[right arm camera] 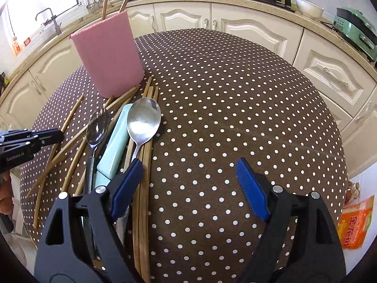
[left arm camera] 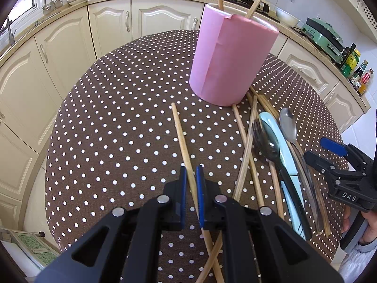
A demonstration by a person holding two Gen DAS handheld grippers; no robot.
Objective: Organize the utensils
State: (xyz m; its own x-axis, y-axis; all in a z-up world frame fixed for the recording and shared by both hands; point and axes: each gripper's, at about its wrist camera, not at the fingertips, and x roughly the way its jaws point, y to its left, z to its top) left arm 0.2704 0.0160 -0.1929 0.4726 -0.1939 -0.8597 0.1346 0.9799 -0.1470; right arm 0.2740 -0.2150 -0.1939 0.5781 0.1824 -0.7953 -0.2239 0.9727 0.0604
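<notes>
A pink holder stands on the dotted table and holds two chopsticks; it also shows in the right wrist view. My left gripper is closed around a wooden chopstick that lies on the cloth. To its right lie more chopsticks, a fork, a steel spoon and a pale blue utensil. My right gripper is open and empty above the cloth, just right of the spoon and the pale blue utensil.
The round table has a brown polka-dot cloth. Cream cabinets and a counter ring it. A green appliance and bottles stand on the counter. An orange packet lies off the table's right edge.
</notes>
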